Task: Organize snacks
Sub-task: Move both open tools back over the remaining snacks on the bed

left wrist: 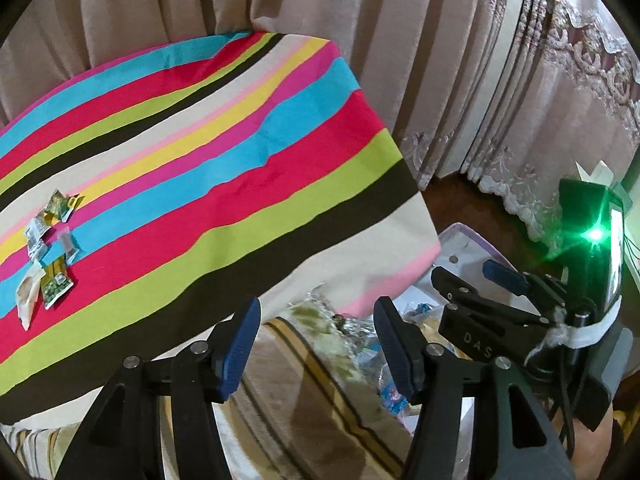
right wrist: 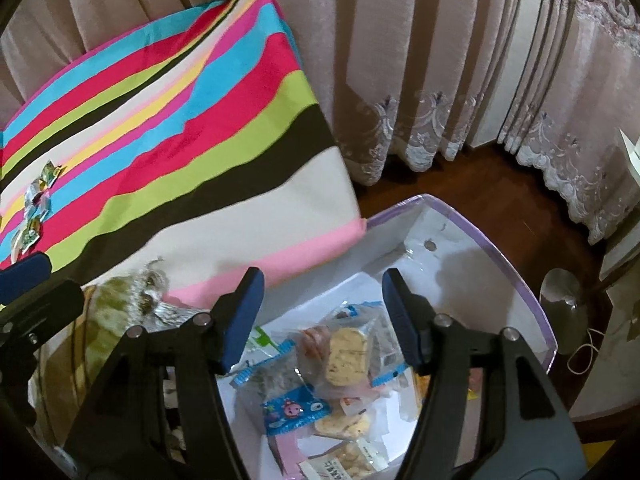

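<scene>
Several small snack packets [left wrist: 48, 248] [right wrist: 36, 204] lie in a cluster on the left of the striped tablecloth [left wrist: 240, 140]. A white box with a lilac rim [right wrist: 500, 240] [left wrist: 460, 240] stands on the floor by the table and holds bagged snacks, among them a yellow biscuit packet [right wrist: 348, 352] and a blue packet [right wrist: 292, 408]. My right gripper [right wrist: 322, 320] [left wrist: 468, 272] hangs open over the box, nothing between its pads. My left gripper [left wrist: 318, 344] is open and empty too, below the table edge. A blurred green and silver packet [left wrist: 320, 312] [right wrist: 132, 292] shows just beyond it, over a striped cushion.
Pleated beige curtains [right wrist: 400, 80] hang behind the table down to a dark wood floor [right wrist: 500, 184]. A beige striped cushion [left wrist: 320, 400] sits under the left gripper. A round metal base [right wrist: 560, 292] and a white cord [right wrist: 584, 352] lie right of the box.
</scene>
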Available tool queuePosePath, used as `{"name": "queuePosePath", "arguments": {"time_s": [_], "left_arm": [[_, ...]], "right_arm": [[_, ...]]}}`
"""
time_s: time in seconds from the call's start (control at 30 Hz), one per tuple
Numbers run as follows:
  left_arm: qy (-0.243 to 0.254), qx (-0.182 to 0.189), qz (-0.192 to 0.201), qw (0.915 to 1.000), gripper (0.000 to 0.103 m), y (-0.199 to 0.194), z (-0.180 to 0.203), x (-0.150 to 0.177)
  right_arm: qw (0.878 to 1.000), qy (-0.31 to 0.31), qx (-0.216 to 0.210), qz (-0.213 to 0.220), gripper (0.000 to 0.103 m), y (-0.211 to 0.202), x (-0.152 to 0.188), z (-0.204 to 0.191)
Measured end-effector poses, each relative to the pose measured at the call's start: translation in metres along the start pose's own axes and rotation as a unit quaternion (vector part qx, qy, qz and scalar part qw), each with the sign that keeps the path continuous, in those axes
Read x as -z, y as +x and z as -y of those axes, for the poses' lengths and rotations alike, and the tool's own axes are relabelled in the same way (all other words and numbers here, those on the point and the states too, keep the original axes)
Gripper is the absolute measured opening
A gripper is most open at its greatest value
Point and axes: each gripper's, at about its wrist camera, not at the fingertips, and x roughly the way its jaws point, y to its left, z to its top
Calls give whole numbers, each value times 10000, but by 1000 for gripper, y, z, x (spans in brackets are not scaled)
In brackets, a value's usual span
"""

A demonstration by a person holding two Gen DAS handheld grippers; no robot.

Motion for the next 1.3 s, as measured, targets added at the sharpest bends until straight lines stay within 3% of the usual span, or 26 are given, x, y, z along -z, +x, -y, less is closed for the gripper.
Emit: {"name": "queuePosePath", "arguments": {"time_s": [0.4, 0.8, 1.1, 1.3], "left_arm": [[-618, -212, 84, 9978, 60, -5, -64, -5], [-1490, -806, 25, 9855, 60, -20, -182, 15], [-1986, -1428, -261, 9693, 72, -37, -277, 47], [-1737, -1566, -508, 9709, 74, -27, -312, 46]], "right_arm": [[9991, -368, -228, 41, 67, -8, -9, -46], [9934, -899, -714, -5, 72, -20, -18, -114], [9745, -1472, -1630, -465, 76, -23, -16, -189], [9580, -2024, -1928, -638, 80, -23, -3, -242]]}}
